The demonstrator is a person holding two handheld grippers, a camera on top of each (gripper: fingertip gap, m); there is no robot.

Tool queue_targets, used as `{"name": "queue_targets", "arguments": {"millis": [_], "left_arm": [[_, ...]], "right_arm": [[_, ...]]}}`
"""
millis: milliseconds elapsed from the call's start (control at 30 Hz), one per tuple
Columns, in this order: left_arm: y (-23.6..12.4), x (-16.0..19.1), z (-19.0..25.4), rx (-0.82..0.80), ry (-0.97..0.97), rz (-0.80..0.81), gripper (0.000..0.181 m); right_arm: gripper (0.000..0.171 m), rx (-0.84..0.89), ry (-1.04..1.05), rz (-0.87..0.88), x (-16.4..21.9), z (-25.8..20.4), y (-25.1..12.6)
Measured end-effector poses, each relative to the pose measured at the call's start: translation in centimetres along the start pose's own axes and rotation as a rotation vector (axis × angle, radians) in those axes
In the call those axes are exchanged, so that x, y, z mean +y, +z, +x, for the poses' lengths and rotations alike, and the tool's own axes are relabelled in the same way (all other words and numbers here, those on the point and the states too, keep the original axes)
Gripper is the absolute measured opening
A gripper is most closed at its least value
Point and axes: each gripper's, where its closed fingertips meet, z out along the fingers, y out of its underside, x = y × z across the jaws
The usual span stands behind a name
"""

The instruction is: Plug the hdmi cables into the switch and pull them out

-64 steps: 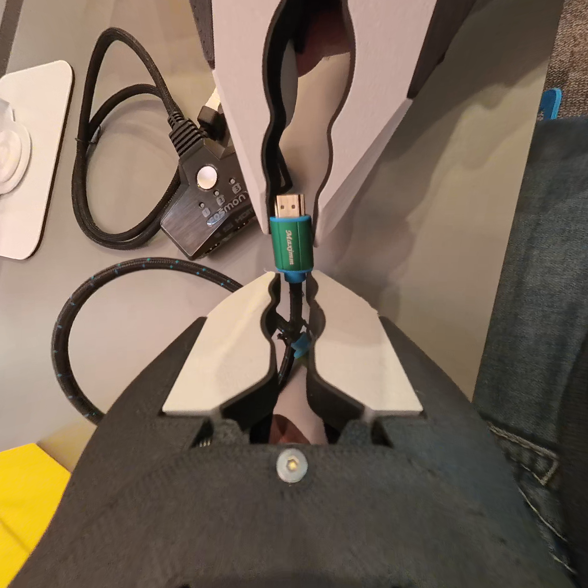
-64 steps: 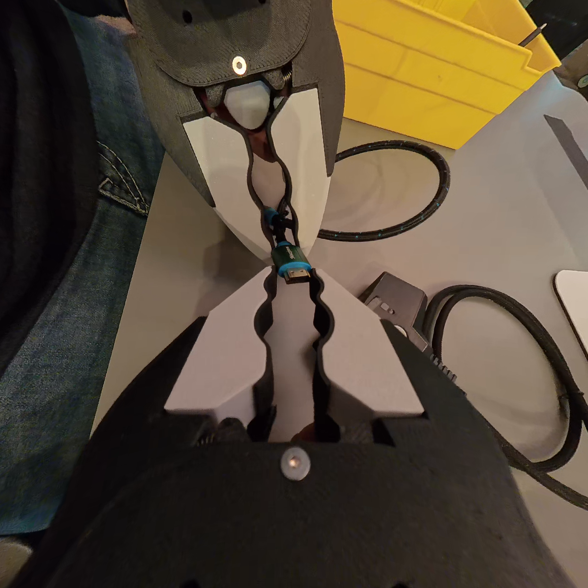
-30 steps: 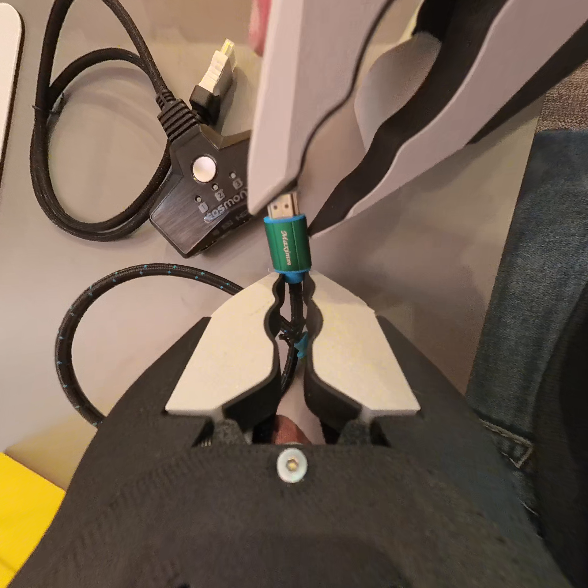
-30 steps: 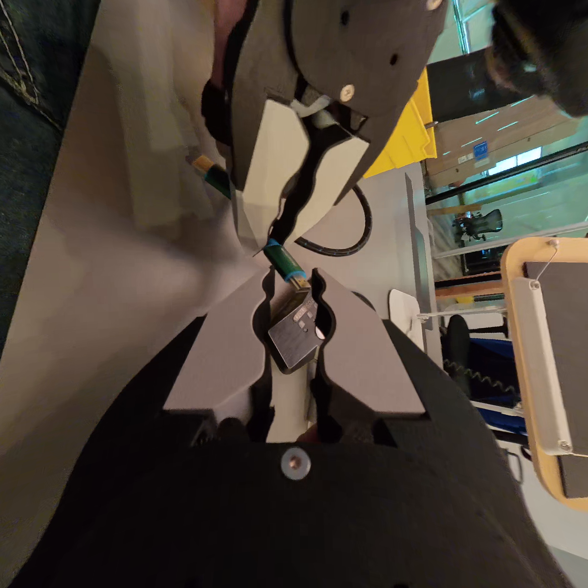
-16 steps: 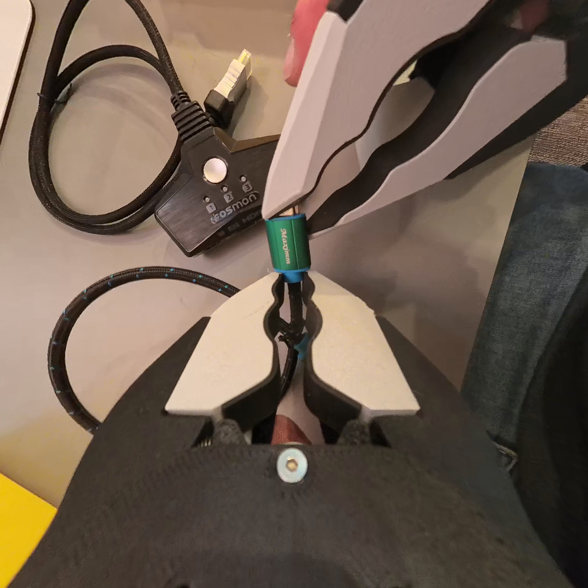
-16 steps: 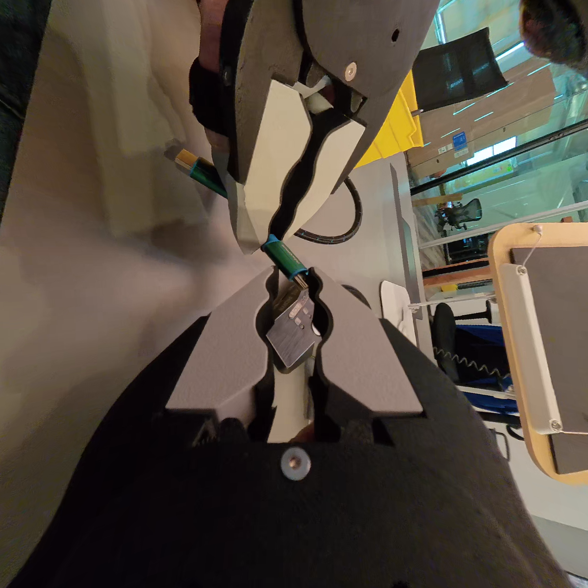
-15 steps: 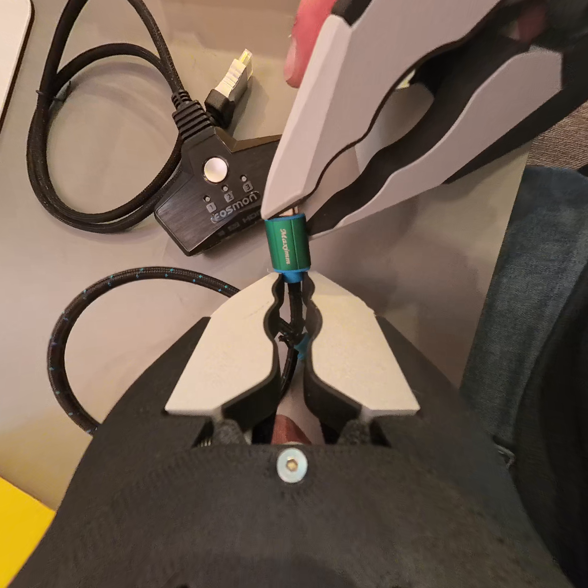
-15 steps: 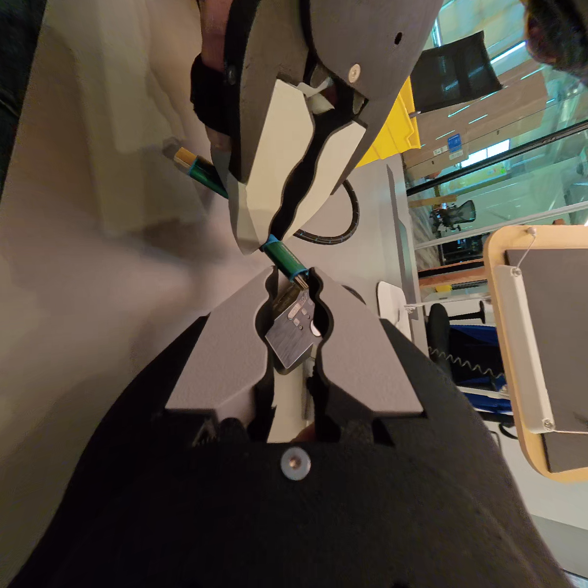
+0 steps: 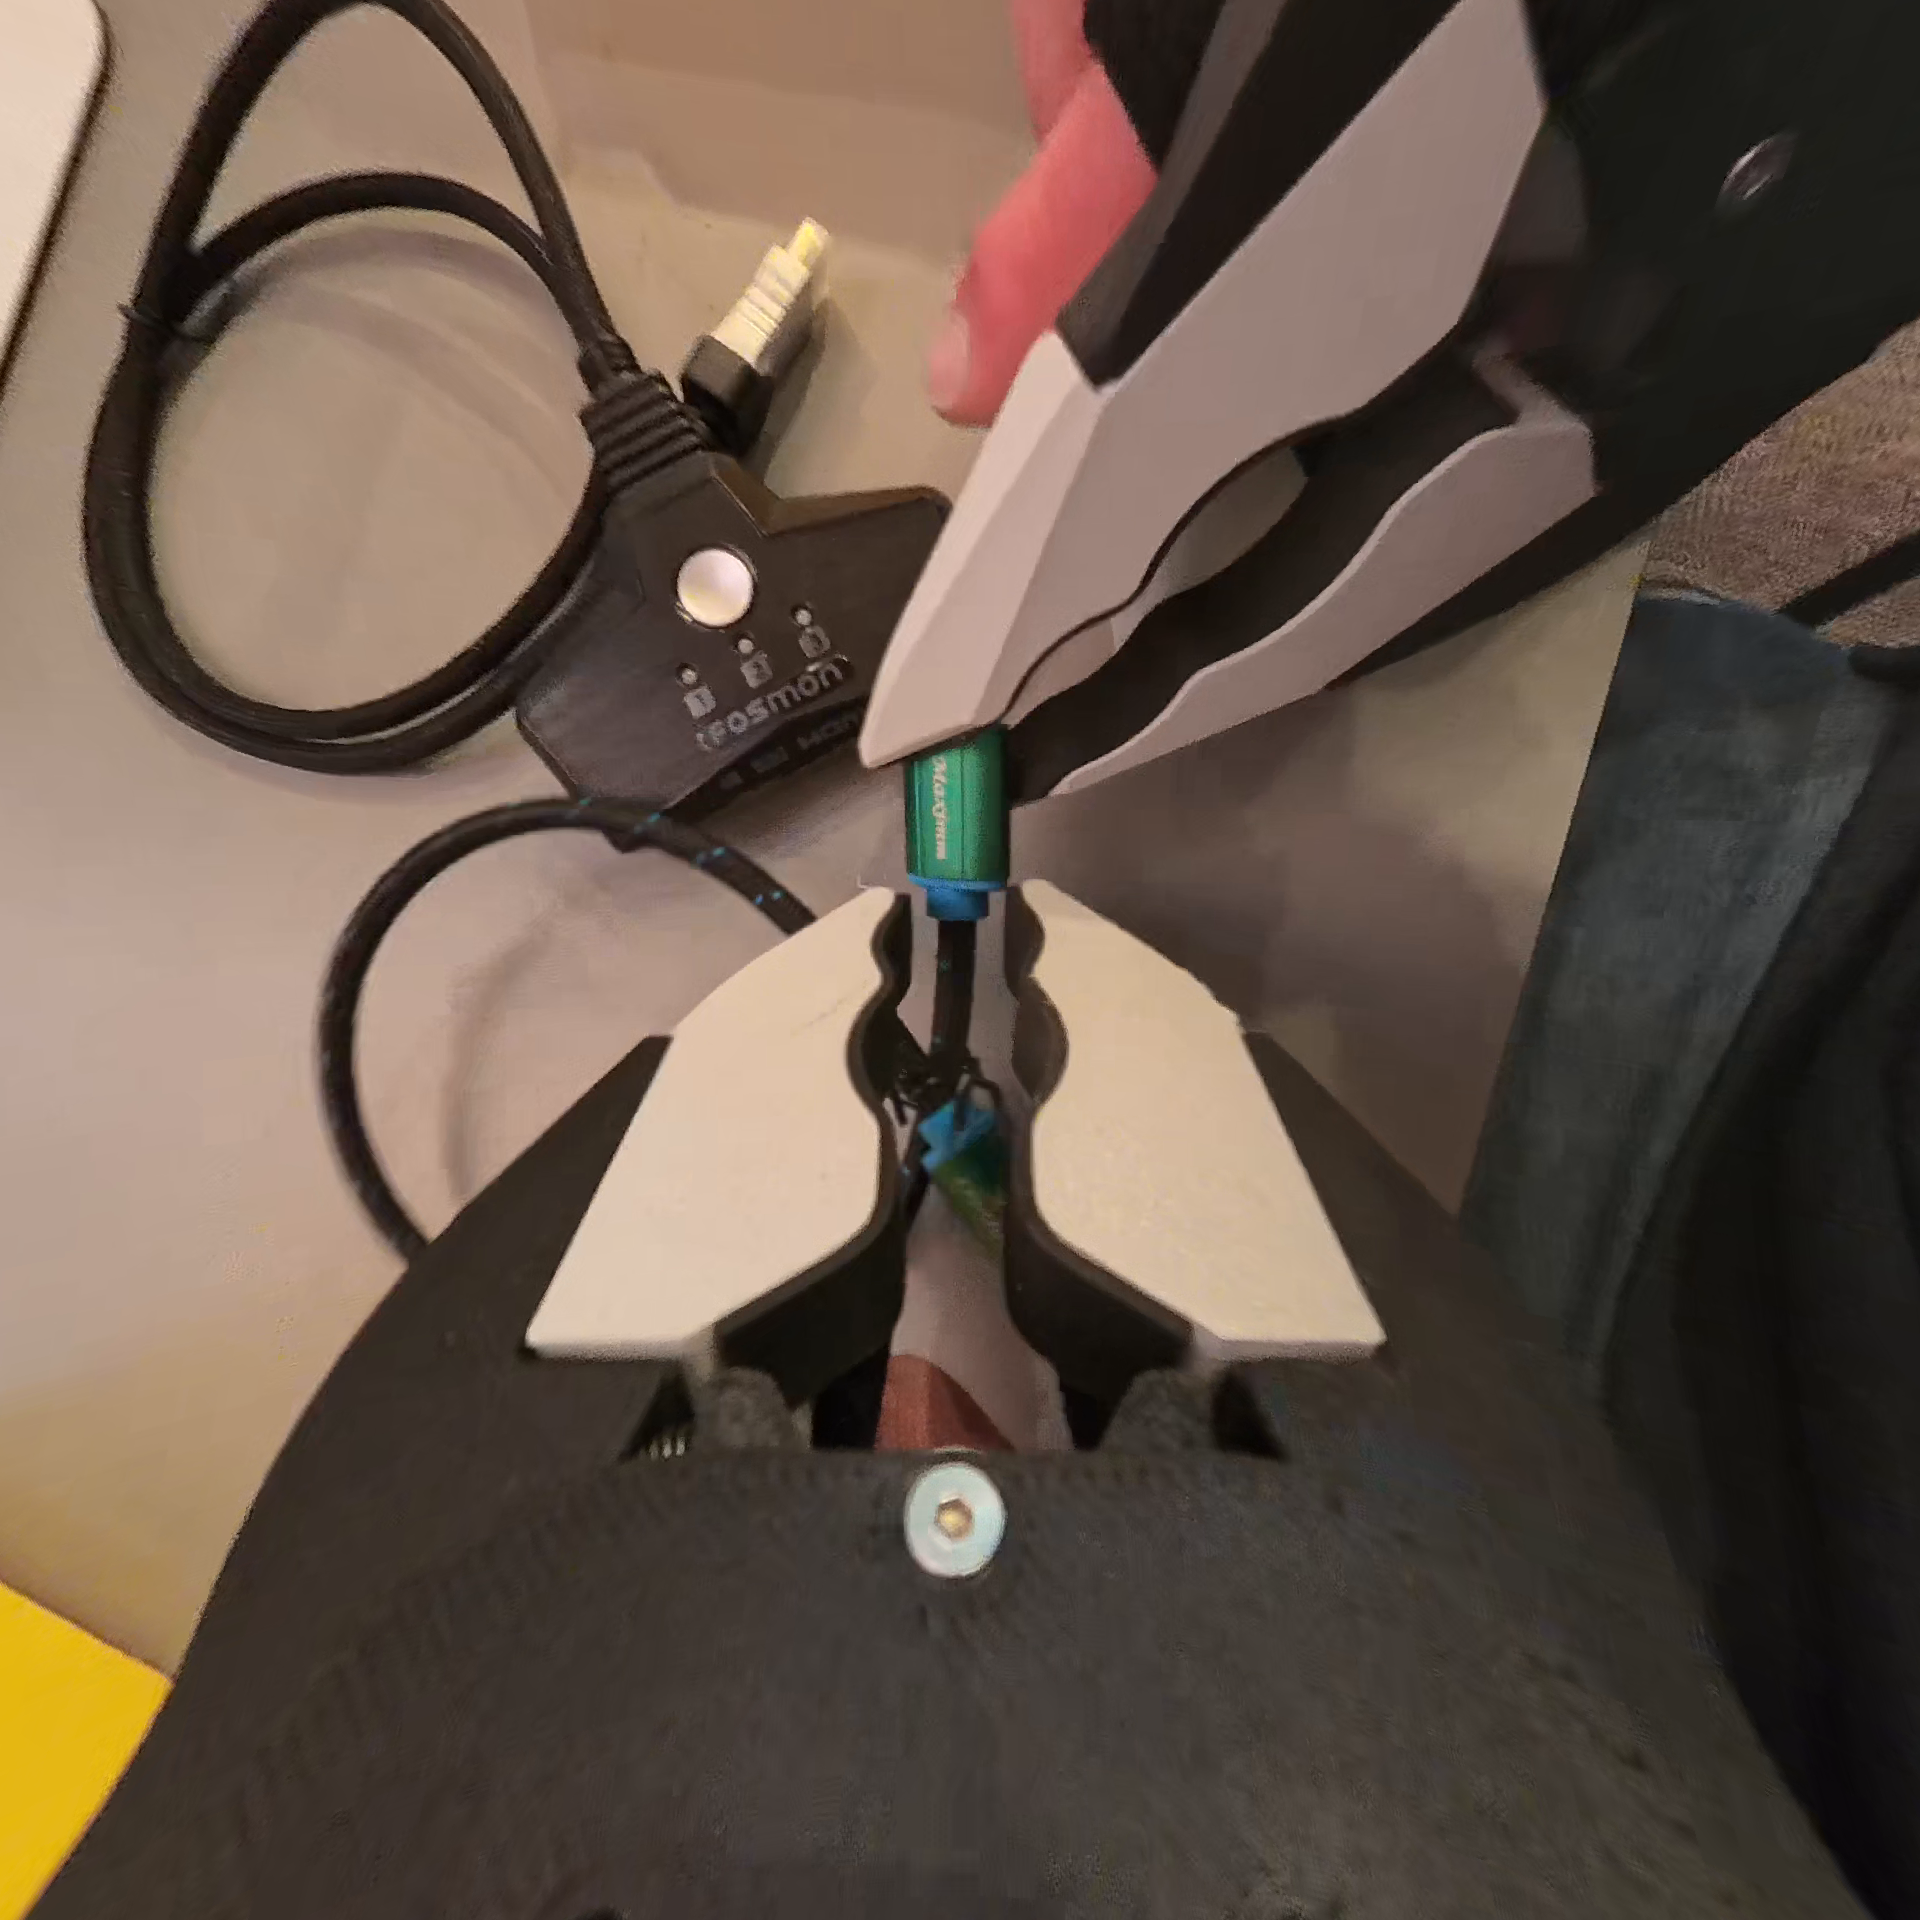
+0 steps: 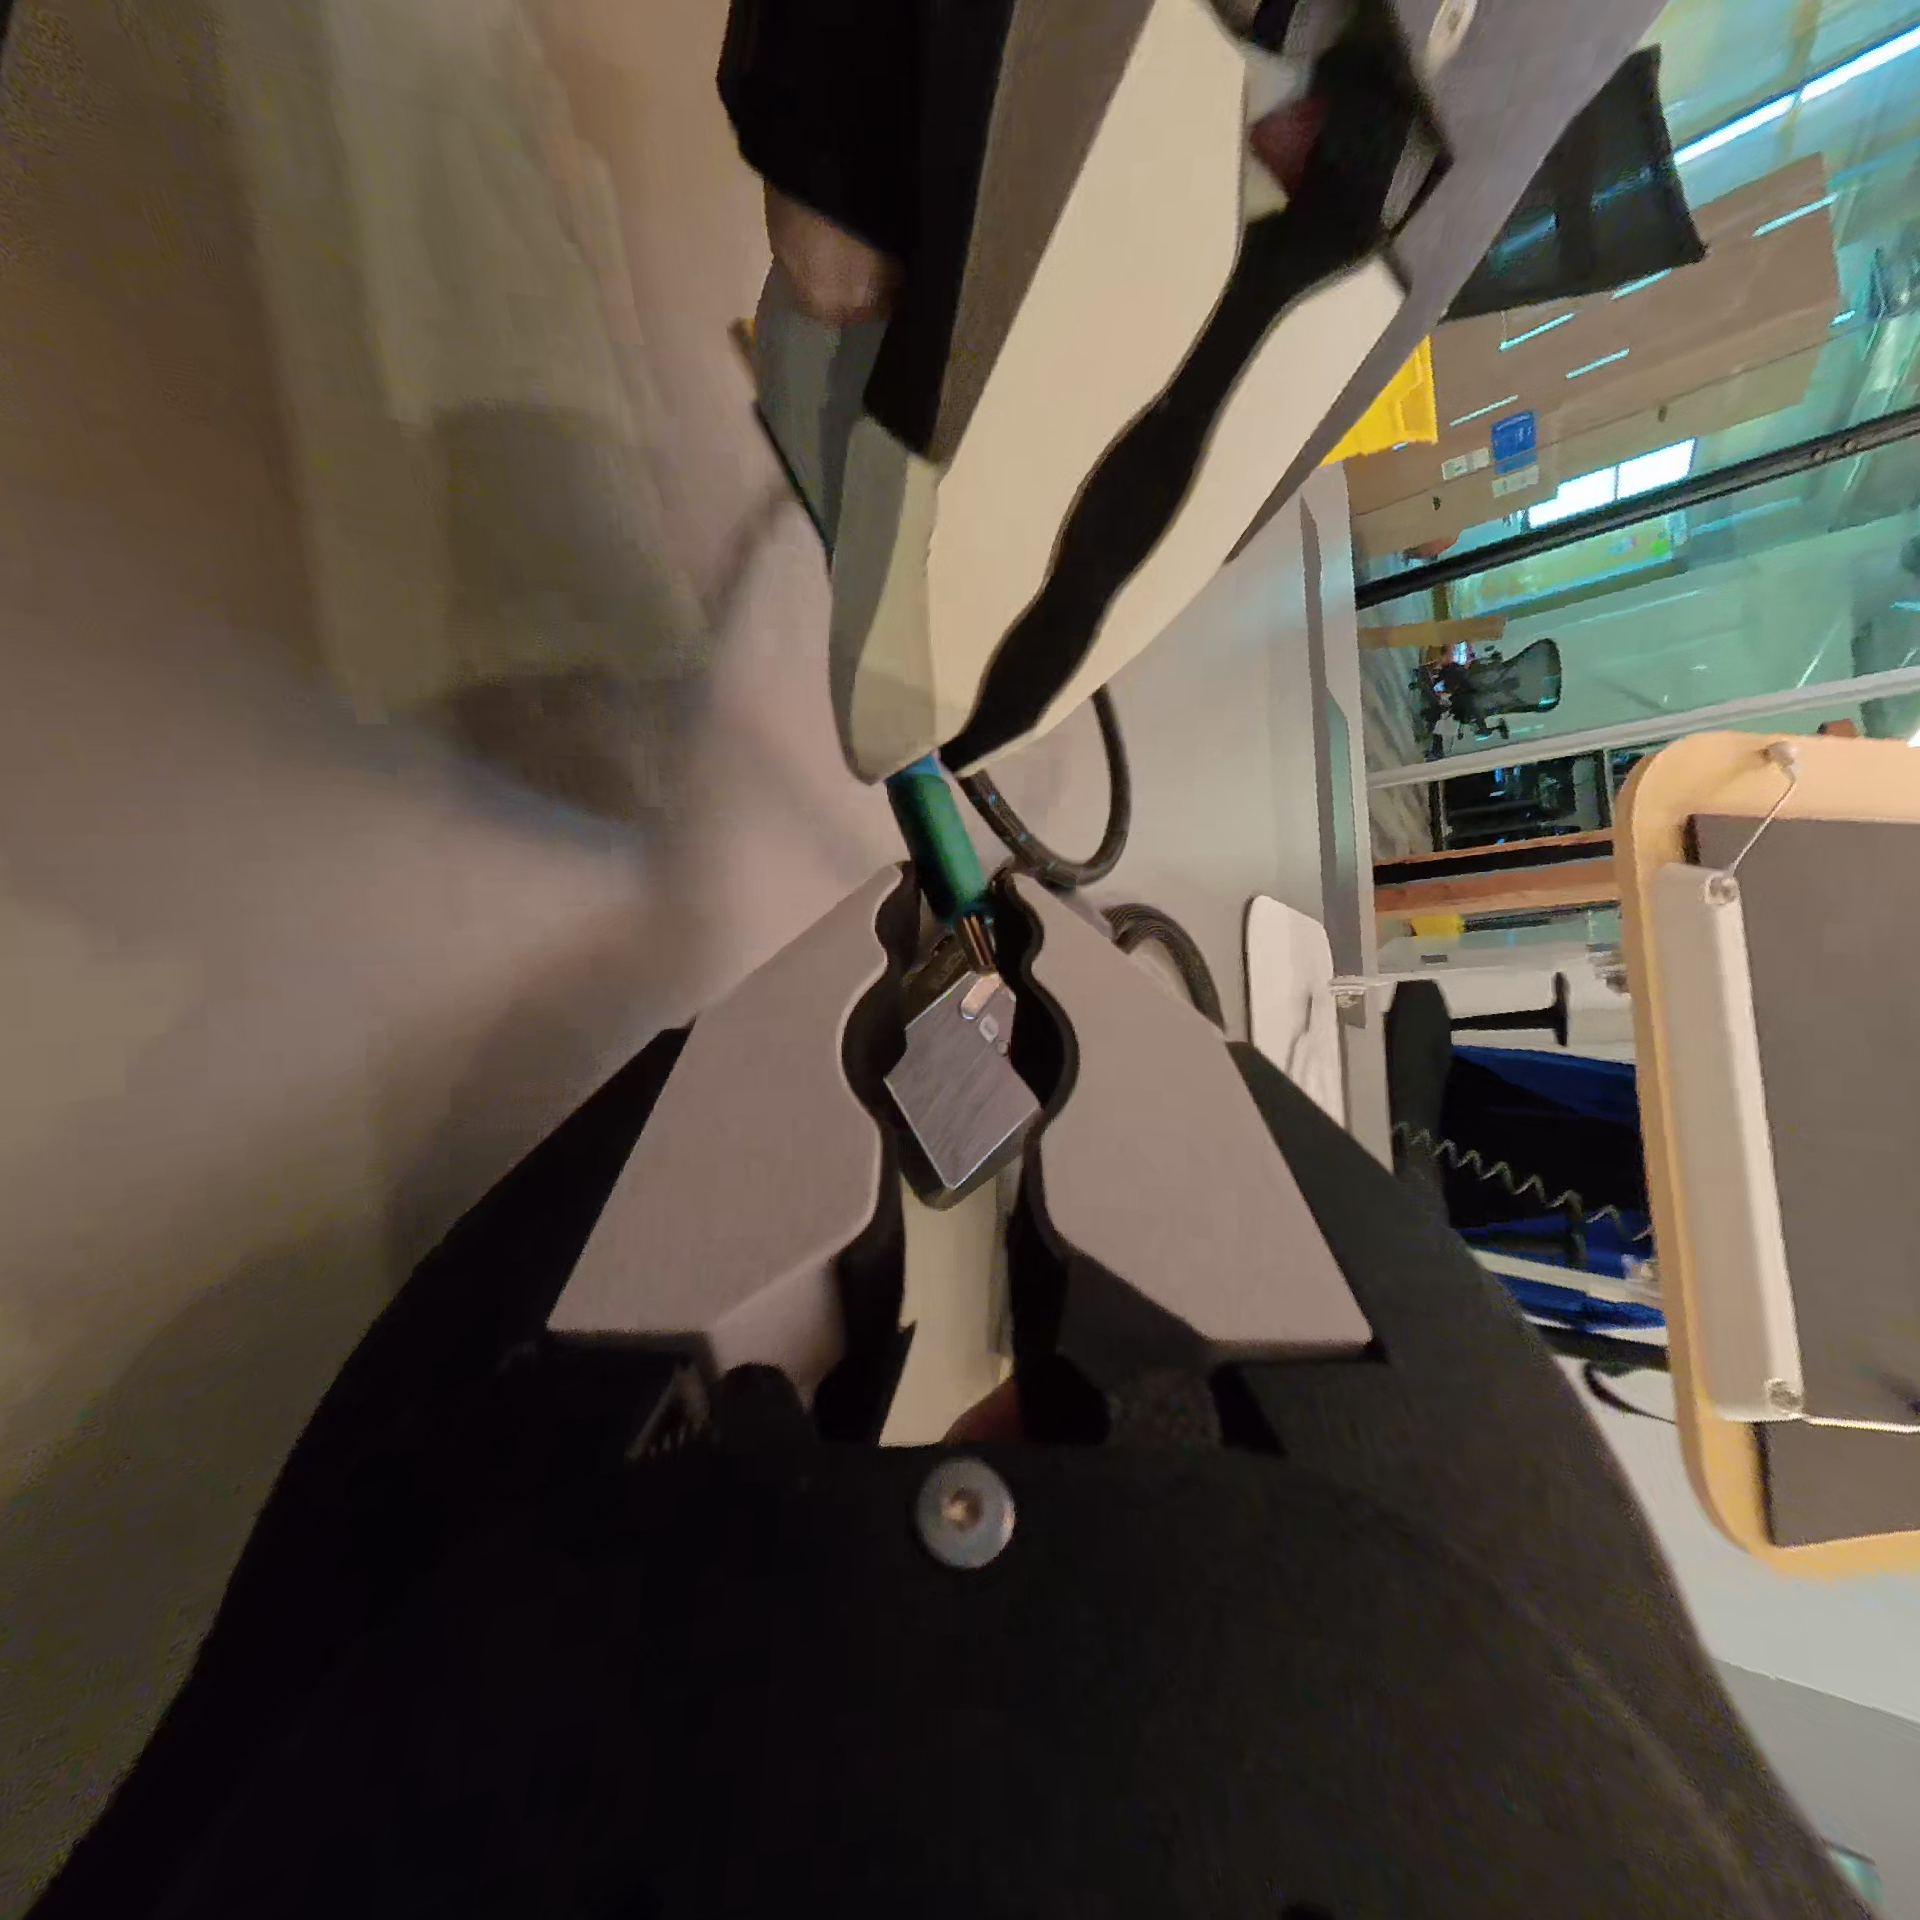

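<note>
Gripping: left gripper (image 9: 951,914) has its jaws nearly closed on the braided cable (image 9: 954,987) just behind the green plug (image 9: 954,810), which sticks out forward past the tips.
Right jaws: right gripper (image 10: 961,894) is partly open; the plug's metal end lies in the gap at its tips, and from the right wrist view I cannot tell if the tips press on it.
Right jaws, other view: from the left wrist view the right gripper (image 9: 956,753) comes in from the upper right, tilted, its tips over the front end of the plug.
Change in the jaws: two seconds ago the right gripper stood nearly straight opposite the left one; it has since rolled to a slant and come down over the plug's metal end, which showed bare a second ago and is now covered.
Switch: the black switch box (image 9: 727,665) lies flat on the counter (image 9: 260,935) just left of the plug, with a round silver button on top; its own black cable (image 9: 343,436) loops away to the upper left.
Change on the counter: the switch has not moved.
Beyond: a yellow bin (image 9: 62,1714) shows at the lower left, blue denim (image 9: 1714,883) on the right.
</note>
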Motion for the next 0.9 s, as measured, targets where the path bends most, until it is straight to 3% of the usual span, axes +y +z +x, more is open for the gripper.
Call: {"name": "queue_targets", "arguments": {"millis": [33, 200, 433, 633, 900], "left_arm": [[-0.3, -0.2, -0.2, -0.008, -0.001, 0.009, 0.018], [-2.1, -1.5, -0.5, -0.040, 0.008, 0.060, 0.024], [-4.6, -3.2, 4.6, 0.093, 0.027, 0.109, 0.019], [-1.7, -0.5, 6.0, 0.186, -0.186, 0.111, 0.032], [-1.6, -3.5, 2.8, 0.251, -0.585, 0.436, 0.047]], "right_arm": [[0.011, -0.003, 0.027, 0.006, 0.2, 0.0, 0.0], [0.011, 0.006, 0.099, 0.013, 0.7, 0.6, -0.2], [0.011, 0.021, 0.193, 0.028, 1.2, 1.5, -0.4], [0.010, 0.073, 0.283, 0.075, 0.7, 3.3, -1.2], [0.009, 0.056, 0.357, 0.144, -0.3, 3.6, -1.9]]}}
